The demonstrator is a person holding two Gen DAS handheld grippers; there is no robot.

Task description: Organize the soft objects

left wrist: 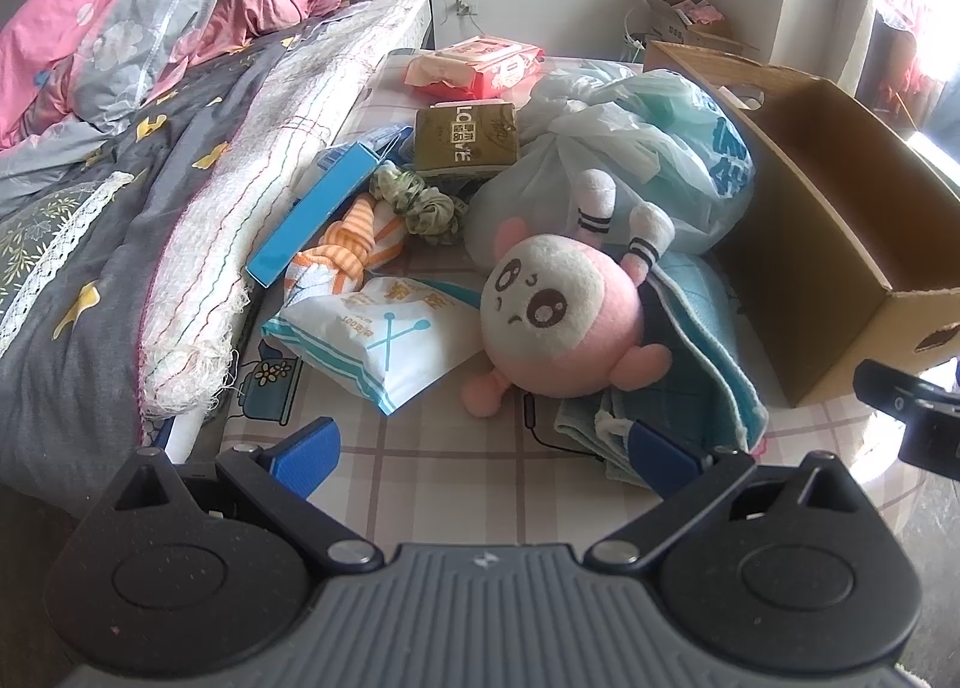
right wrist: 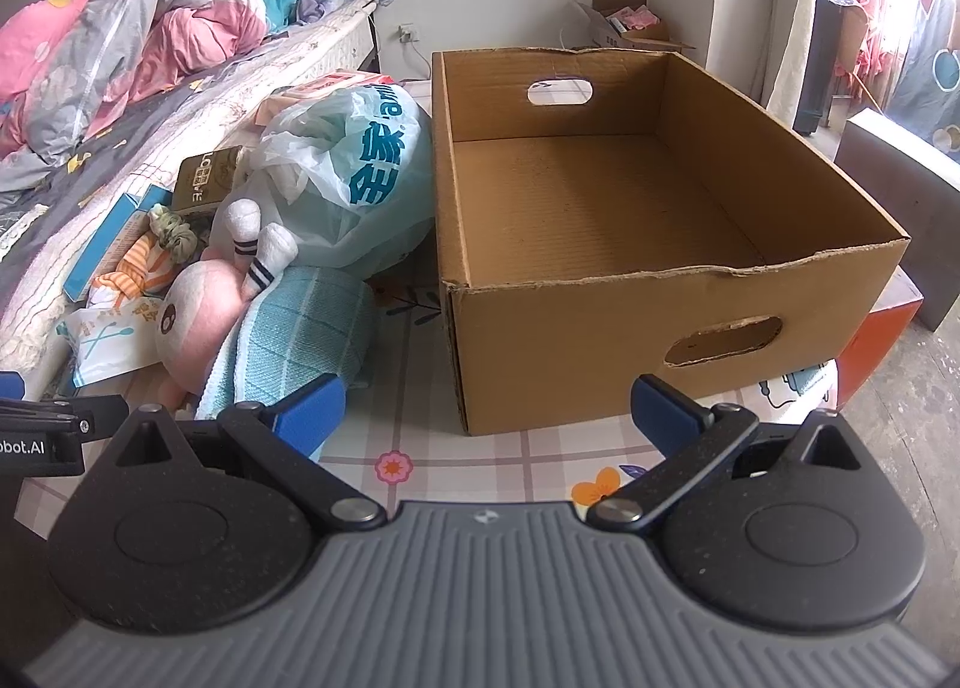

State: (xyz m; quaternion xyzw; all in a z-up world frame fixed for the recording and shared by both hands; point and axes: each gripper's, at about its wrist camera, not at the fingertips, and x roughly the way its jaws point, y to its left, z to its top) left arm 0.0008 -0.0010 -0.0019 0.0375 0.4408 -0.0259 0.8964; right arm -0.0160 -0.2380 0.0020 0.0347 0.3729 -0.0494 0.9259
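Now both grippers, left (left wrist: 480, 448) and right (right wrist: 487, 415), hover with fingers spread, holding nothing; the plush (left wrist: 561, 316) lies beside the box (right wrist: 660, 280).

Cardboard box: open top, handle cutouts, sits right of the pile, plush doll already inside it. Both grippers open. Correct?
One error: the cardboard box is empty. The right wrist view shows its bare floor. The plush doll lies outside it in the pile, on the teal towel, as the left wrist view shows. The rest holds: open top, handle cutouts, left gripper and right gripper both open.
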